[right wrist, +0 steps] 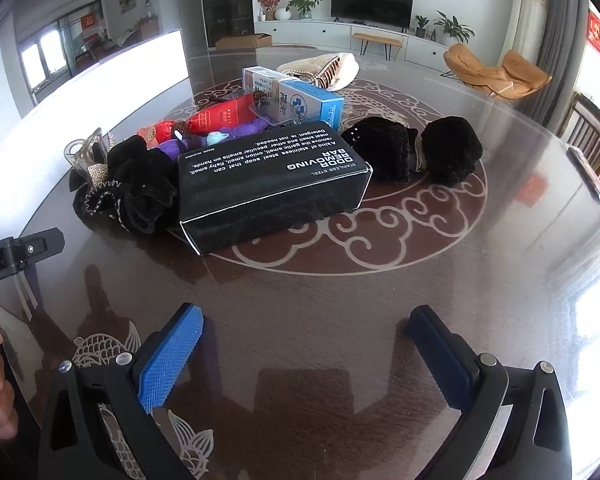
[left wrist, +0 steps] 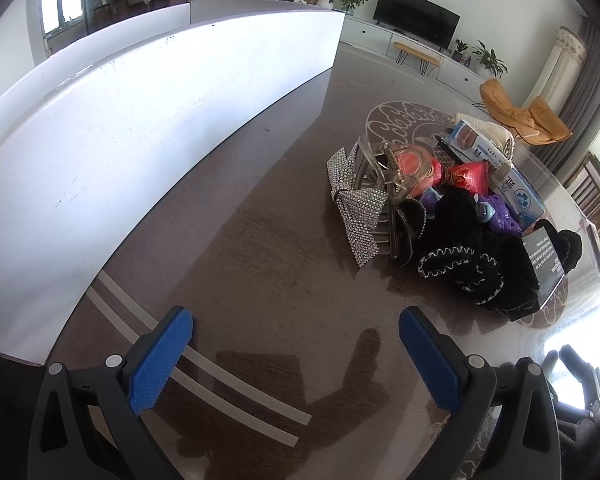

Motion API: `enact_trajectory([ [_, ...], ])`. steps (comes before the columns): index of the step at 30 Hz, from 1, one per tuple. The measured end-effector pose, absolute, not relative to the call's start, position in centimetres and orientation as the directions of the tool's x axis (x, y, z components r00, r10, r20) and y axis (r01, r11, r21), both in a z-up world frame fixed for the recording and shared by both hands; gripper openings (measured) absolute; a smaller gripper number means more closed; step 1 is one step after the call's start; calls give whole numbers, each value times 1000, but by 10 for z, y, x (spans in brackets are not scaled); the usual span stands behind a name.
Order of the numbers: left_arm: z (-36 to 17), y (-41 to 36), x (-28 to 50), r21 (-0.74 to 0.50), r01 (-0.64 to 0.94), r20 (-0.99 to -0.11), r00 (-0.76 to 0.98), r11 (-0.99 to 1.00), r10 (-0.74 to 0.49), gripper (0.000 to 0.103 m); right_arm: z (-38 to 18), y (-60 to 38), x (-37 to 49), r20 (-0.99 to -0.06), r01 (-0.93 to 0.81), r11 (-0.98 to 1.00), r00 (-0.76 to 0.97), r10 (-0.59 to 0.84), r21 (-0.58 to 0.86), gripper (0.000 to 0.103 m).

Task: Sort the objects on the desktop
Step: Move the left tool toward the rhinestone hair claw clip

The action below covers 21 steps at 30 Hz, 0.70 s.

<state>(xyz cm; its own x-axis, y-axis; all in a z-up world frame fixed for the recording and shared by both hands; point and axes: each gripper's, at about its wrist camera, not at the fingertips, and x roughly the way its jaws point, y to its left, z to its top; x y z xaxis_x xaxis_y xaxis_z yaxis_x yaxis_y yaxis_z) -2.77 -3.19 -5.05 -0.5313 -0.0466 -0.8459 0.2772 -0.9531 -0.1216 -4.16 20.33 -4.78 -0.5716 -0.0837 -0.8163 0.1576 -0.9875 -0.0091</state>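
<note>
A dark brown table with a glossy, reflective top carries pale scroll patterns in a round medallion and pale stripes near its edge. Along its left side stands a long white panel. Behind the table the room opens to a white low cabinet with a black television, potted plants, an orange lounge chair and grey curtains at the right.

The desktop objects sit in one pile toward the middle of the table. Nearest the right wrist camera lies a black box printed with white text reading "ODOR REMOVING BAR", flat on the surface. Touching its left end is a black velvet scrunchie with pale wavy trim, and beside that a clear hair claw with a rhinestone bow. Behind the black box are a red packet, purple pieces and a blue and white carton. A black velvet bow rests just right of the black box, and a cream knitted piece lies farther back.

The left gripper hovers low over bare table with its blue-padded jaws spread wide and nothing between them; the pile lies ahead and to its right. The right gripper is likewise released, jaws apart and empty, with the black box directly in front of it
</note>
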Motion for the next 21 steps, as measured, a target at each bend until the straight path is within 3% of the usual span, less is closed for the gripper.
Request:
enact_trajectory([
  [7,-56,-19,-29,4,264,-856,-497,-964,-140,103,-49,202,-40,-809,156,-987,-583,-71,-26,103],
  [21,-52,-19,-28,4,266,-857,-496,-964,-140,103,-51,202,-38,-809,155,-988,-583,-75,-21,103],
])
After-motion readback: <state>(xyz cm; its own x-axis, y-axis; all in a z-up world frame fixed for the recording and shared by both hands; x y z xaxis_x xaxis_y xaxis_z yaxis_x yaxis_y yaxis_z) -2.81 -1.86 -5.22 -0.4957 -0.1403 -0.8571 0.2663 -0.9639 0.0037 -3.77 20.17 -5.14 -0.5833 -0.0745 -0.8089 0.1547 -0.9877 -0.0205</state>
